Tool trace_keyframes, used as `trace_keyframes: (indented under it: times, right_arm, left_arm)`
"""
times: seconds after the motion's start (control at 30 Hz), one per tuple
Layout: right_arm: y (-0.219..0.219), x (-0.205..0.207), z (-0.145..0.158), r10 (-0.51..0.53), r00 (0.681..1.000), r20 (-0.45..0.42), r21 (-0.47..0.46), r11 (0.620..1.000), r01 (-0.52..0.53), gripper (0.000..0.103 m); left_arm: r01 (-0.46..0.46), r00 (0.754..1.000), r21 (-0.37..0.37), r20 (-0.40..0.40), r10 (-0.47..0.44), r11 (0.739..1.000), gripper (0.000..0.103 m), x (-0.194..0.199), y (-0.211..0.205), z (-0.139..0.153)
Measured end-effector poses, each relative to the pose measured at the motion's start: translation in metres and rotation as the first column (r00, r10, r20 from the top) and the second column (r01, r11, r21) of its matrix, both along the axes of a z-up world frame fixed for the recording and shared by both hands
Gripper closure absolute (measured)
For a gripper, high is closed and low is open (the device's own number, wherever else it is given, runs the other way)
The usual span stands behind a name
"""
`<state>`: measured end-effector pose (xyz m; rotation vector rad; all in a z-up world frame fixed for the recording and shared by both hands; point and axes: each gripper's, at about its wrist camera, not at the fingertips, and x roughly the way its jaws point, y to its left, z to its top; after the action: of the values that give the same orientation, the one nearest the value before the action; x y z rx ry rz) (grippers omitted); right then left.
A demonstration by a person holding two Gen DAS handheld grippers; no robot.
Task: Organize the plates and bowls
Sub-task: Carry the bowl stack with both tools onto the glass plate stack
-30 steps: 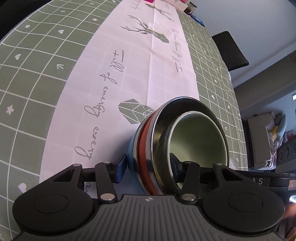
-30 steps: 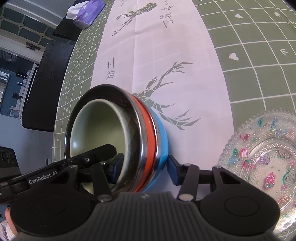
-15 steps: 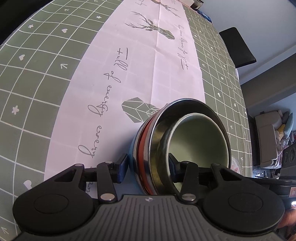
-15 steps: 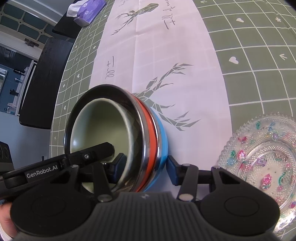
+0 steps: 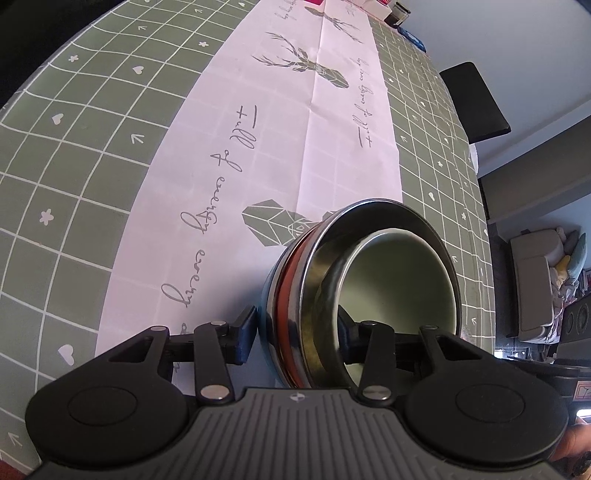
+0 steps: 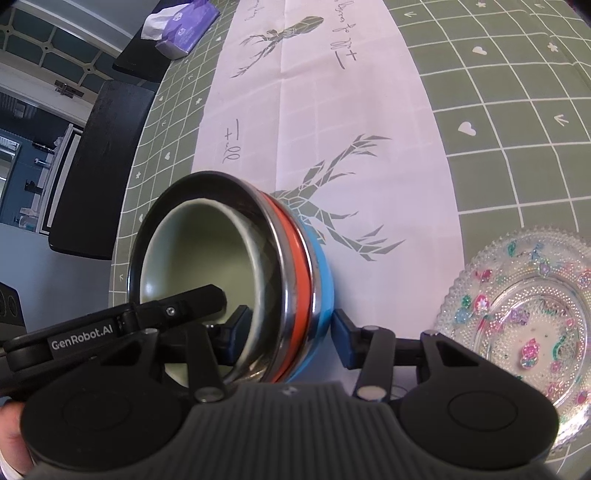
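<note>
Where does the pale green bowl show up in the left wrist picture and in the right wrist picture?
Left wrist: pale green bowl lower right of centre, innermost of the nested bowls.
Right wrist: pale green bowl lower left of centre, innermost again.
Shared landmark: the orange band round the stack, beside its steel rim.

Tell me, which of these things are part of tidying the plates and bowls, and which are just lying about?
Part of the job:
- stack of bowls, nested: pale green inside steel, with orange and blue ones outside
- glass plate
- left gripper and right gripper, each straddling the stack's rim

Just lying about:
- tissue pack
- chair
- sofa
</note>
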<state>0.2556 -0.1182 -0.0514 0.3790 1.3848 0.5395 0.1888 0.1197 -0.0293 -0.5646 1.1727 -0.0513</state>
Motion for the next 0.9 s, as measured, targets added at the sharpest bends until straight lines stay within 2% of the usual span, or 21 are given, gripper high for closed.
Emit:
trace_keyframes:
  times: [0.23,0.5,0.7,0.9]
  right_arm:
    - [-0.026,-0.011,0.025,-0.013,0.999,0.042,0.008,1.0,0.013,0.056]
    - [-0.084,-0.024,0.058,-0.064,0.994,0.092,-0.009,0.998,0.065,0.057]
    - [-0.13,-0.031,0.067,-0.108,0.989,0.104,-0.032,0.993,0.112,0.057]
    - [-0.165,-0.033,0.059,-0.146,0.986,0.084,-0.045,0.988,0.15,0.057]
  left_arm:
    - [0.026,0.999,-0.009,0.018,-0.026,1.0,0.055,-0.005,-0.023,0.024]
    - [0.11,0.992,-0.025,0.057,-0.109,0.994,0.055,-0.007,-0.078,0.047]
    - [0.151,0.988,-0.063,0.047,-0.148,0.987,0.055,-0.004,-0.119,0.046]
    - [0.173,0.985,-0.081,0.01,-0.173,0.982,0.055,-0.001,-0.151,0.033]
